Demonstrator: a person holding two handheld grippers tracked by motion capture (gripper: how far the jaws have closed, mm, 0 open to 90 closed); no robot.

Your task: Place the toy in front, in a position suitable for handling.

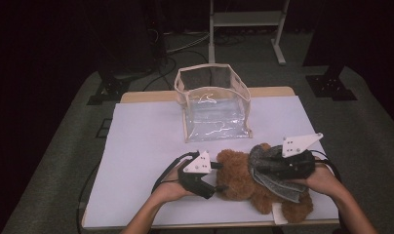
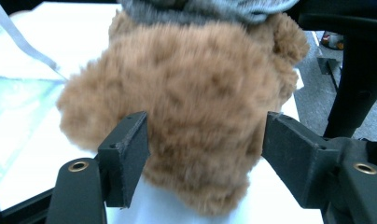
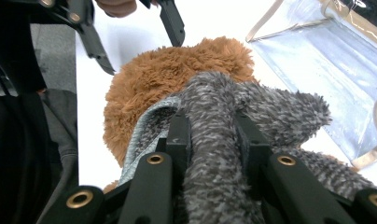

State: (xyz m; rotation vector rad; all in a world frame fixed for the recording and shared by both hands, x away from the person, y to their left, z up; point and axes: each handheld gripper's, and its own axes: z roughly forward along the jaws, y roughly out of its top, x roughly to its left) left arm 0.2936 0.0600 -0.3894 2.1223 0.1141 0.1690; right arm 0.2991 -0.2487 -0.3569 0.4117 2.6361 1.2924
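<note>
Teddy bear lying left-right between tools: left tool released astride head, right tool clenched on grey garment.

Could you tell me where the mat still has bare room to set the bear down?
The white mat is bare left of the clear bag, and right of it toward the far corner. It is crowded at the near edge, where the left gripper and right gripper work the plush bear and grey cloth.

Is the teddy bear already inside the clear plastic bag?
No, the teddy bear lies on the white table cover in front of the clear bag, which stands apart behind it.
</note>
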